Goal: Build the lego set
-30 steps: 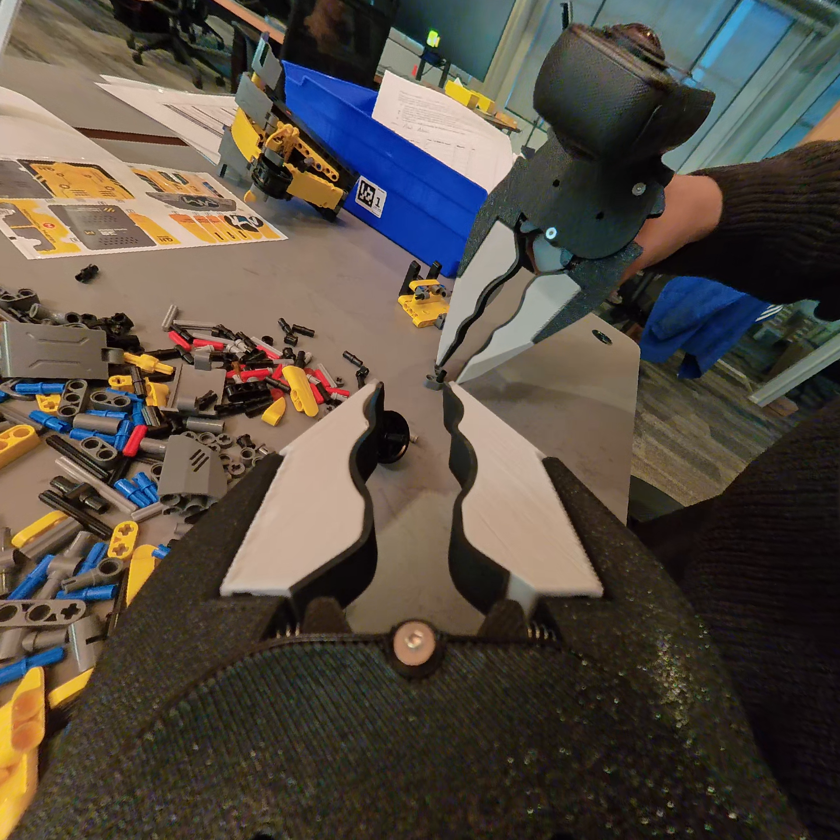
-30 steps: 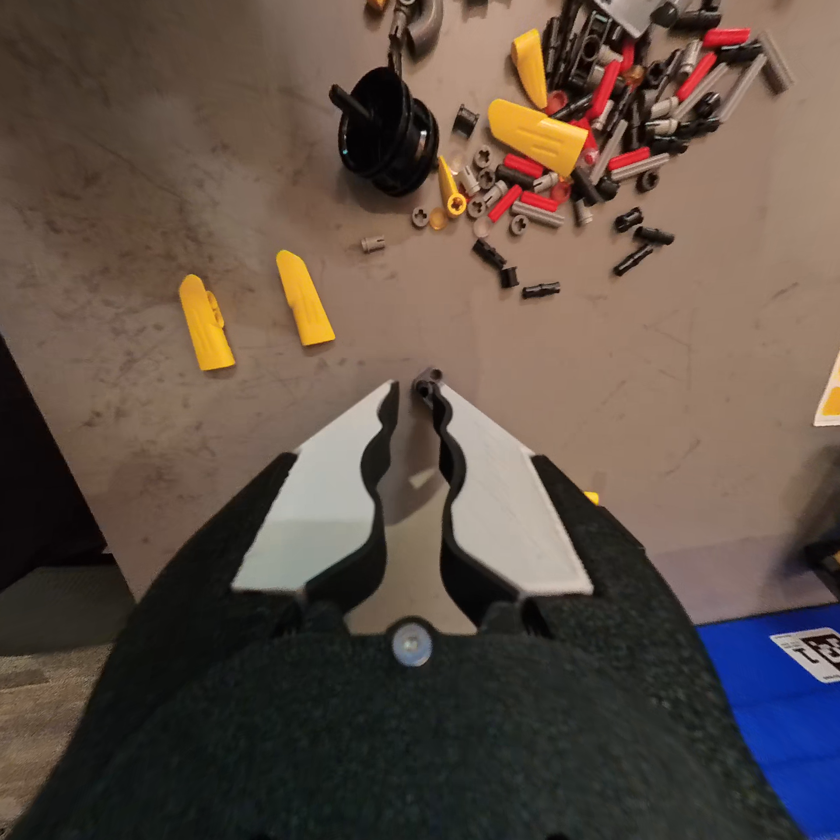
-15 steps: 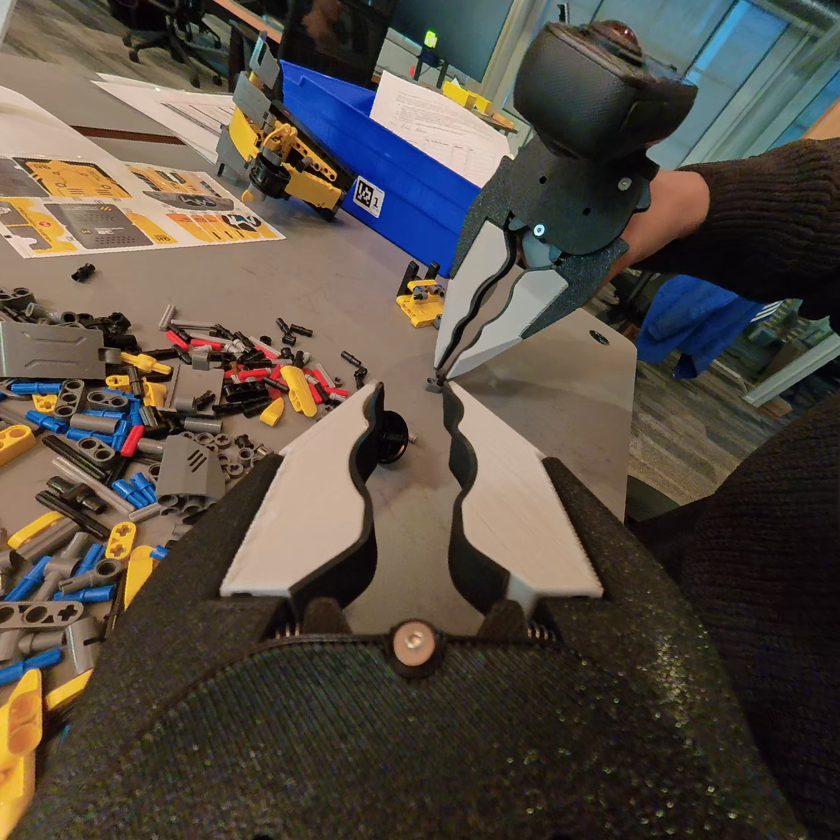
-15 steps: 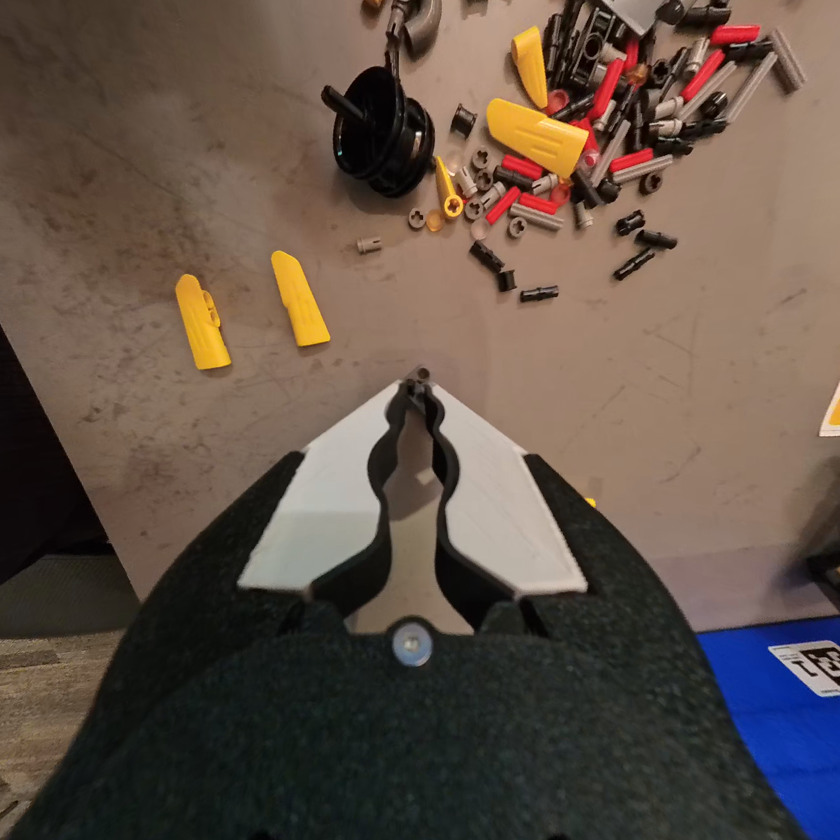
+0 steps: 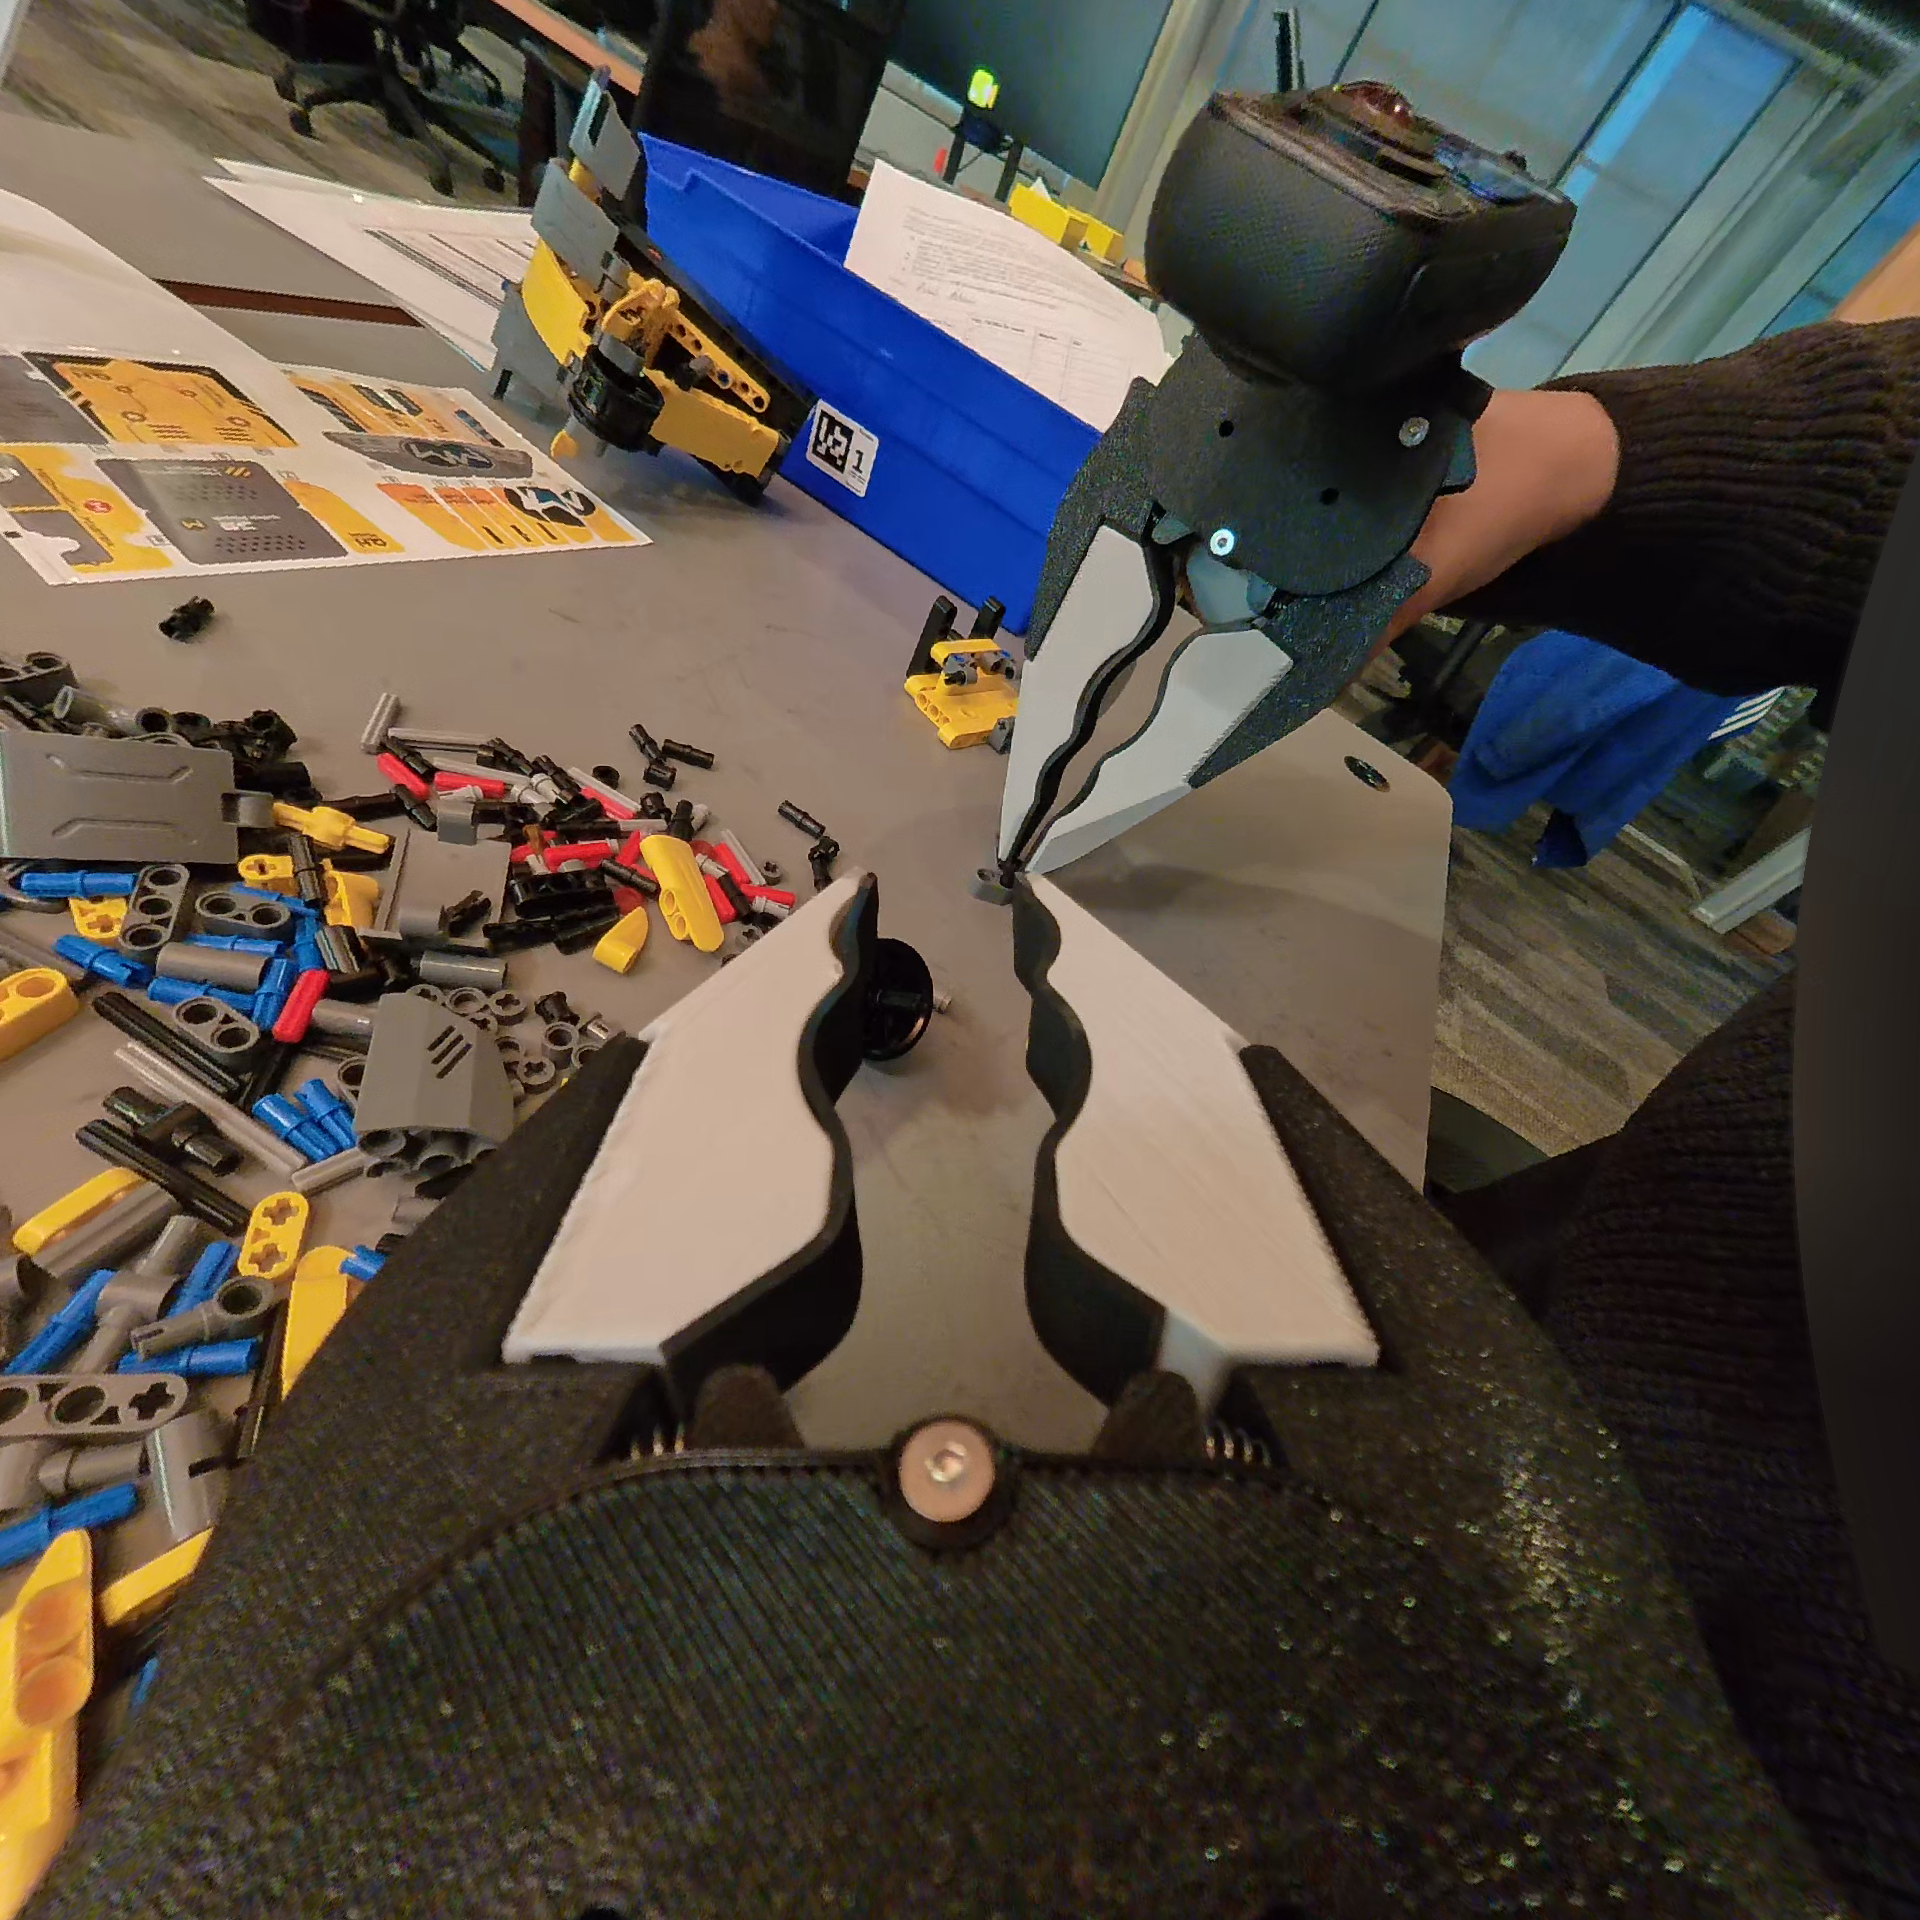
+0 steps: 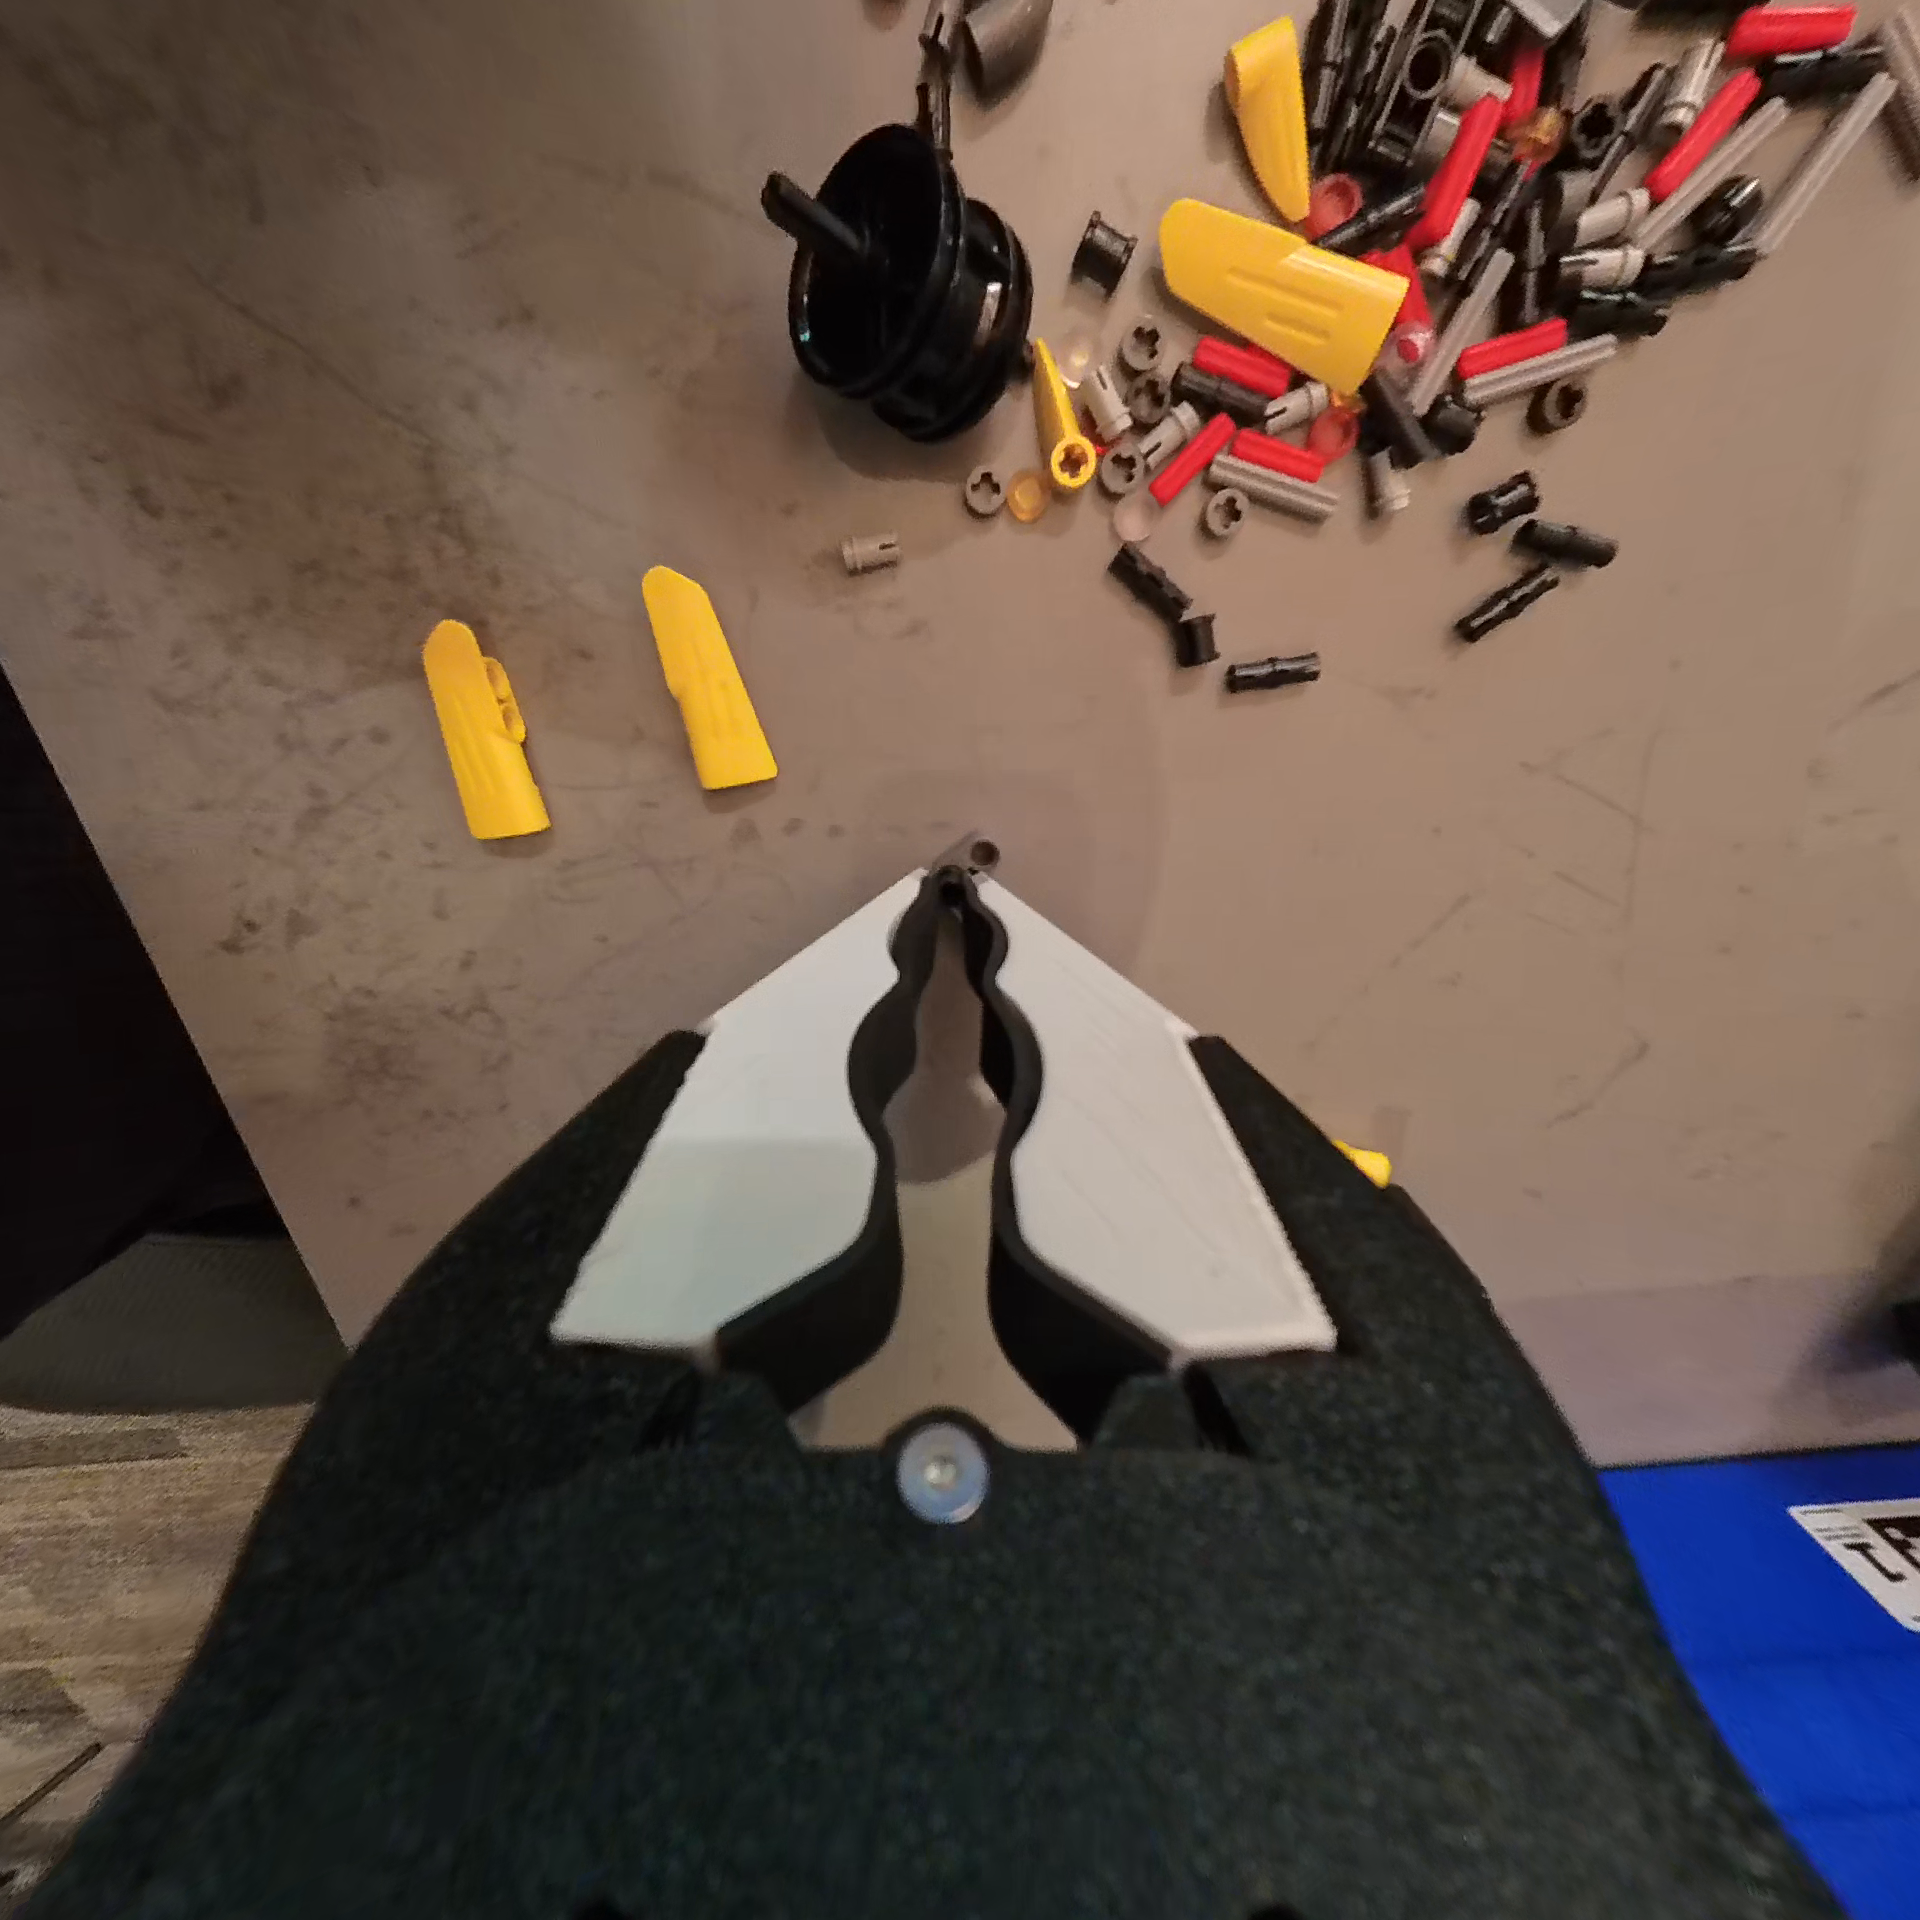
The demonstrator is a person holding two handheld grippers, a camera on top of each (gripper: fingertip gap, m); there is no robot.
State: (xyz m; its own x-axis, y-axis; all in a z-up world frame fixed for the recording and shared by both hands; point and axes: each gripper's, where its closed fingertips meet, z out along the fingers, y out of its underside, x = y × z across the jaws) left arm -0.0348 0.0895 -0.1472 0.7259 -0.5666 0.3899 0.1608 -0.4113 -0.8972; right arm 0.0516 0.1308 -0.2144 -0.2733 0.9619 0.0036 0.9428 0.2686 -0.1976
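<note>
My right gripper (image 6: 951,883) points down at the grey table and is shut on a small dark grey connector piece (image 6: 971,857). It also shows in the left wrist view (image 5: 1013,868), tips pinching the same piece (image 5: 989,883) at the table surface. My left gripper (image 5: 940,904) is open and empty, held low just in front of the right gripper's tips. A black wheel hub (image 5: 896,1003) lies between and behind the left fingers; it also shows in the right wrist view (image 6: 904,286).
A pile of loose building pieces (image 5: 312,987) covers the left of the table. Two yellow curved panels (image 6: 707,681) lie apart. A blue bin (image 5: 894,384), a half-built yellow model (image 5: 644,353), a small yellow assembly (image 5: 961,691) and printed sheets (image 5: 239,488) stand farther back. The table edge (image 5: 1439,987) is at right.
My right gripper closed its jaws onto the small dark grey piece, from slightly open to pinched. My left gripper stayed open and nearly still.
</note>
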